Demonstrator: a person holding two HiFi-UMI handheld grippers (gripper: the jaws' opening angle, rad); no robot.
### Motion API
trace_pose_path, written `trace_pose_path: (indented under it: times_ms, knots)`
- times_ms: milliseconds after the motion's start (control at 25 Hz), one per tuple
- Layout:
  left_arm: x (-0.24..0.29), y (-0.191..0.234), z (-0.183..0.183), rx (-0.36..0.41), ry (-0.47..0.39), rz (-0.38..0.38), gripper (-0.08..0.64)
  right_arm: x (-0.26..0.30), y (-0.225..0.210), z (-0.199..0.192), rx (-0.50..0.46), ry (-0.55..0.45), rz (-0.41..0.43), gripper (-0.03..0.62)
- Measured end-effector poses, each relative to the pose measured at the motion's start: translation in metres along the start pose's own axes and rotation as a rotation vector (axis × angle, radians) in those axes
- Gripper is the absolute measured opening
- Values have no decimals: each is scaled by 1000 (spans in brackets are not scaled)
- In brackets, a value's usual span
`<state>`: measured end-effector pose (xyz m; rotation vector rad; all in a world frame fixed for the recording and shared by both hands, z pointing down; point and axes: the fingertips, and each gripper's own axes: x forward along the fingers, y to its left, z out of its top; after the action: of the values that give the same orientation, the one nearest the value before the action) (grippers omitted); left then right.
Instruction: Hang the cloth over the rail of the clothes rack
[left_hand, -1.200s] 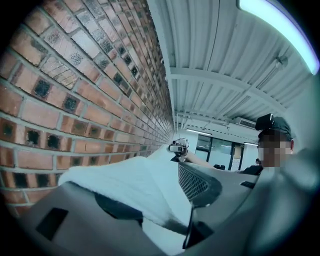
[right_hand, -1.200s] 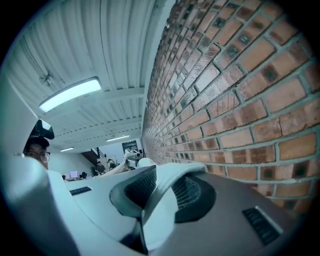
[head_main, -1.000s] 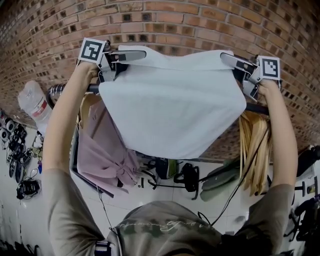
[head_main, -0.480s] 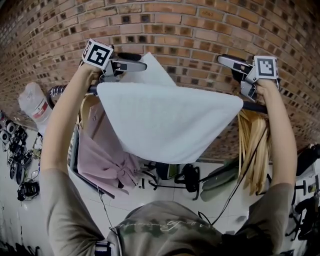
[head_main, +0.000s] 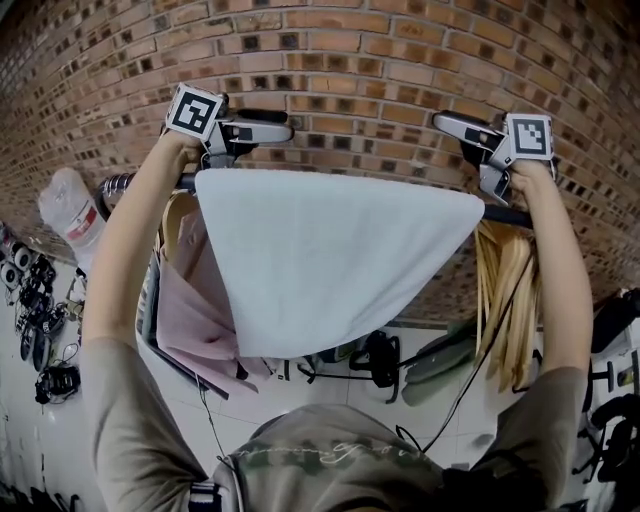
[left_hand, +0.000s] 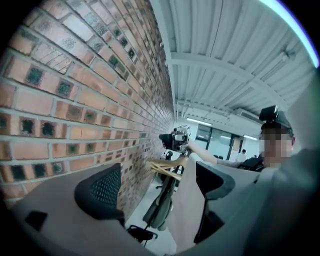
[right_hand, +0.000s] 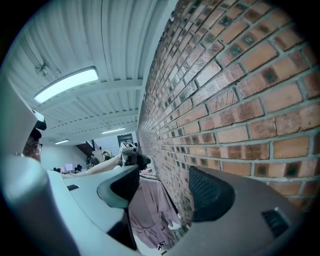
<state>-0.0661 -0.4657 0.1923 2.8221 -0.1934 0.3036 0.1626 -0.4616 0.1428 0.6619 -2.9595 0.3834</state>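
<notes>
The white cloth lies draped over the dark rail of the clothes rack, and its front half hangs down to a rounded point. My left gripper hovers just above the cloth's left top corner, open, with nothing between the jaws. My right gripper is above the right corner, also open and empty. In the left gripper view the left gripper frames the cloth's edge and the far right gripper. In the right gripper view the right gripper looks along the wall towards the left gripper.
A brick wall stands close behind the rail. A pink garment hangs under the rail at the left, wooden hangers at the right. A plastic-wrapped bundle and cables and dark gear lie on the floor below.
Both grippers opened and let go of the cloth's corners. The back half of the cloth dropped behind the rail, and the cloth now hangs on its own.
</notes>
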Motion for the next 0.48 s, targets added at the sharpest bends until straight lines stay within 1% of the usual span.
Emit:
trace_pose_path:
  times_ms: [80, 160, 240, 320, 400, 440, 480]
  knots:
    - [0, -8, 7, -30, -42, -45, 471, 0, 2, -2, -12, 6, 3, 295]
    - [1, -10, 9, -29, -53, -52, 471, -1, 6, 1, -38, -7, 14, 295]
    - [0, -11, 8, -2, -47, -50, 471, -1, 11, 8, -74, -27, 30, 295]
    - [1, -18, 12, 50, -45, -73, 469, -1, 18, 13, -129, -40, 46, 293]
    - [3, -21, 13, 69, -52, -88, 468, -1, 25, 14, -174, -43, 61, 291]
    - [2, -21, 15, 76, -56, -86, 460, -1, 27, 14, -186, -41, 69, 253]
    - [0, -22, 17, 90, -63, -86, 350, -1, 29, 13, -191, -40, 79, 173]
